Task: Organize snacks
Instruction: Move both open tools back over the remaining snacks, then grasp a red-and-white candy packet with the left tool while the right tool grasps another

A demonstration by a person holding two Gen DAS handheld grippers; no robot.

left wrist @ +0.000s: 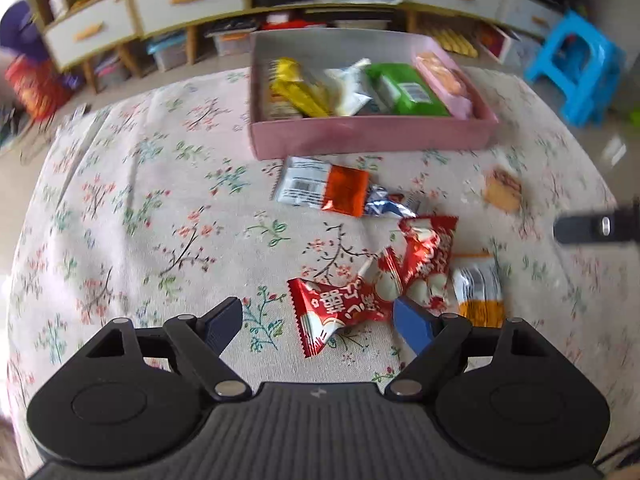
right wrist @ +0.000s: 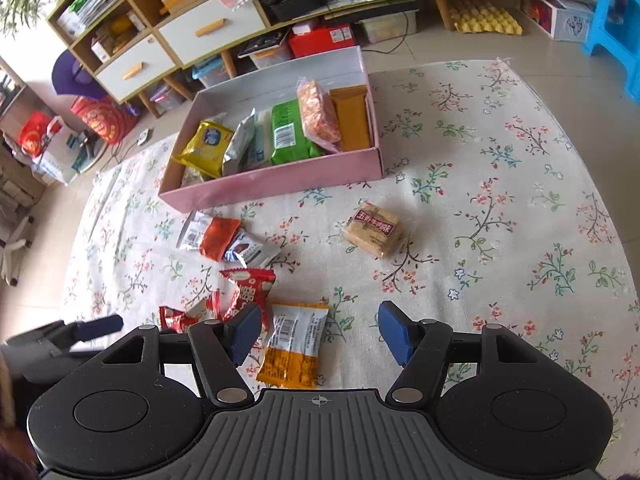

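Both grippers hover over a flower-printed cloth [right wrist: 500, 184] spread on the floor, and both are released, fingers spread wide with nothing between them. The left gripper [left wrist: 318, 322] hangs low over a red packet with white lettering [left wrist: 332, 312]; its right blue finger [left wrist: 412, 324] overlaps the edge of a second red packet [left wrist: 424, 264] in the left wrist view, though contact cannot be judged. The right gripper [right wrist: 320, 332] is above an orange-and-white packet [right wrist: 296, 344], which lies nearer its left finger [right wrist: 244, 330].

The pink box [right wrist: 280, 184] sits toward the far edge of the cloth, near the shelving [right wrist: 168, 32]. It already holds a row of snacks: a yellow bag [right wrist: 206, 142], a silver pouch [right wrist: 240, 144], a green pack [right wrist: 288, 128], a clear bag of pinkish pieces [right wrist: 318, 114] and a brown wrapper [right wrist: 352, 118] against the right wall.

Just in front of the box lie an orange foil packet [right wrist: 218, 238] with a white end and a blue-silver packet [right wrist: 248, 252] touching it. A clear-wrapped biscuit block [right wrist: 374, 230] with a dark red label lies apart, to the right of them. A blue plastic stool [right wrist: 618, 24] stands off the cloth at the far right corner.
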